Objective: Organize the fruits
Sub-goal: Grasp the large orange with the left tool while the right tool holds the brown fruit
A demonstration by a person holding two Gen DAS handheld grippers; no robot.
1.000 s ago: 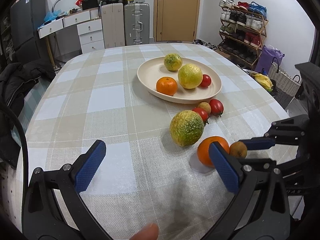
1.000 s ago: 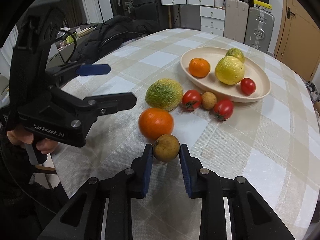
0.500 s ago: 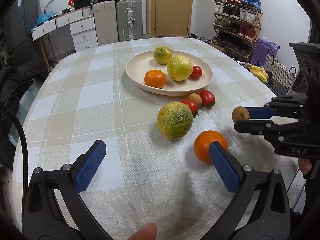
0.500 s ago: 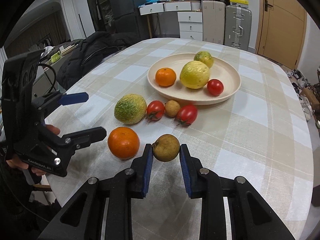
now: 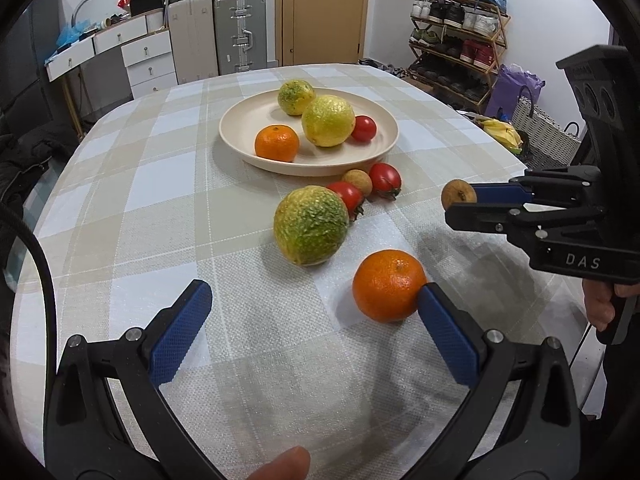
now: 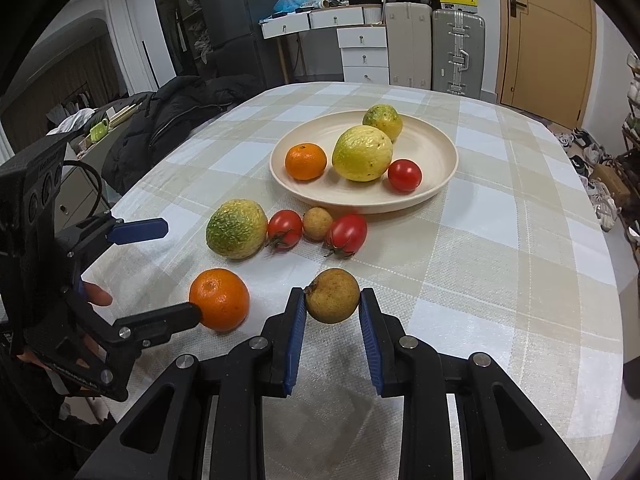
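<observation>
Your right gripper (image 6: pixel 332 312) is clamped on a small brown fruit (image 6: pixel 333 295), held clear above the checked tablecloth (image 6: pixel 500 264) toward the table's near edge. Your left gripper (image 5: pixel 316 312) stands wide open; its right pad touches the loose orange (image 5: pixel 388 285) on the cloth. The cream plate (image 6: pixel 440 148) sits mid-table with four fruits; a green-yellow citrus (image 6: pixel 236 229) and two tomatoes lie just before its rim. Behind the far edge stand suitcases (image 6: pixel 458 50), white drawers (image 6: pixel 362 56) and a wooden door (image 6: pixel 544 36).

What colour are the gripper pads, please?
Blue pads, clearest in the right wrist view.
</observation>
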